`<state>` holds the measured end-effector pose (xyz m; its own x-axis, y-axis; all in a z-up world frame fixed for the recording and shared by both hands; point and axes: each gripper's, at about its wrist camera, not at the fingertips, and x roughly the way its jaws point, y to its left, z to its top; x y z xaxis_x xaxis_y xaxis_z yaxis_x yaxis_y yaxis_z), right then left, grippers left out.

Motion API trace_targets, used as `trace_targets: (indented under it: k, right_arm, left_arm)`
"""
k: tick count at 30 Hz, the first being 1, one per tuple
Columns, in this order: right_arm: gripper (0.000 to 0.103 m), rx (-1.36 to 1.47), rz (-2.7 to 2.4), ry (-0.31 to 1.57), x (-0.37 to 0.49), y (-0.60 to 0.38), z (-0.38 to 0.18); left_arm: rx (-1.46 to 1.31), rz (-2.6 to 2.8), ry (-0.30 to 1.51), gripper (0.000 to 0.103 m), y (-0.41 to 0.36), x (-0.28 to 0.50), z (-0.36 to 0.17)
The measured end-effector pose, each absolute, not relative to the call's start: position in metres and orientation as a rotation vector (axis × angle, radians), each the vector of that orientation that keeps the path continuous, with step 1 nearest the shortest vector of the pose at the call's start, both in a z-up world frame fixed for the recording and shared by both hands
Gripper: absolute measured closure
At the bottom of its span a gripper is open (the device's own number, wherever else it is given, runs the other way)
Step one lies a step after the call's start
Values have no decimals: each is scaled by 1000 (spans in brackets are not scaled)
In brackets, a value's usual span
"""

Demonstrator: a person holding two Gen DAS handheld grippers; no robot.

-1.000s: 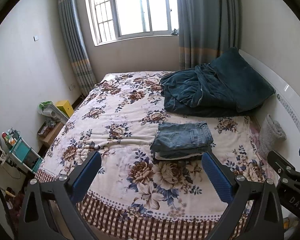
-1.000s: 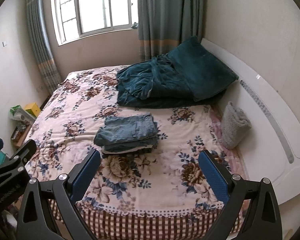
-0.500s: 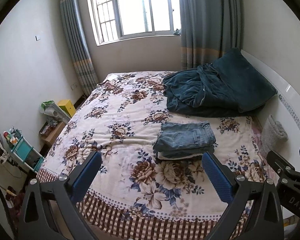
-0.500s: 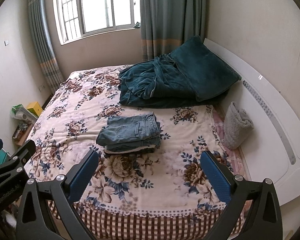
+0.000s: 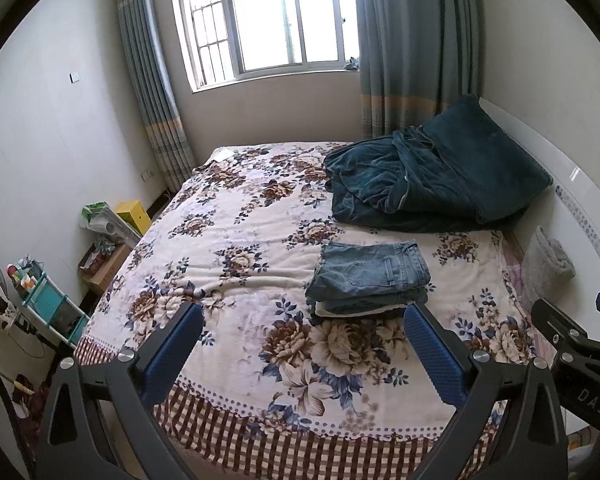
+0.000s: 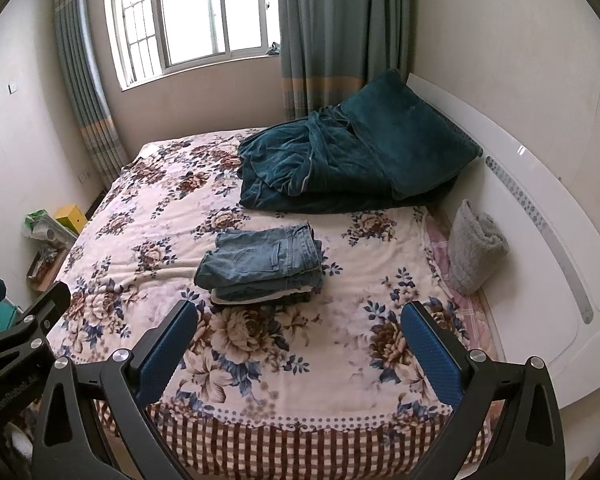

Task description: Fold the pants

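Both tongs are held wide apart and empty above the near edge of the bed: left gripper, right gripper. Ahead of and below them, the floral bedspread is spread across the bed. Beyond, toward the right, a dark teal blanket is heaped against the white headboard. Folded jeans are stacked on the bedspread, just ahead of the left gripper's right finger and well clear of both tongs. A grey rolled towel is noted far right.

floral bedspread, teal blanket, grey towel
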<state>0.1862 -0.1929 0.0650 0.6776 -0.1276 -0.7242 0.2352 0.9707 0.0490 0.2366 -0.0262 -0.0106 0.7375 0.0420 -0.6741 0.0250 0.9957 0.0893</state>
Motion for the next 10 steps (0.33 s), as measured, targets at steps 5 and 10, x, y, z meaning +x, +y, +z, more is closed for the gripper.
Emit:
trace_targets:
  k: [5, 10]
  right_arm:
    - [0, 145, -201, 809, 180, -195, 60]
    - [0, 144, -200, 814, 176, -196, 58]
  left_arm:
    - [95, 3, 751, 0, -26, 233, -12]
    - [98, -1, 746, 0, -25, 227, -14]
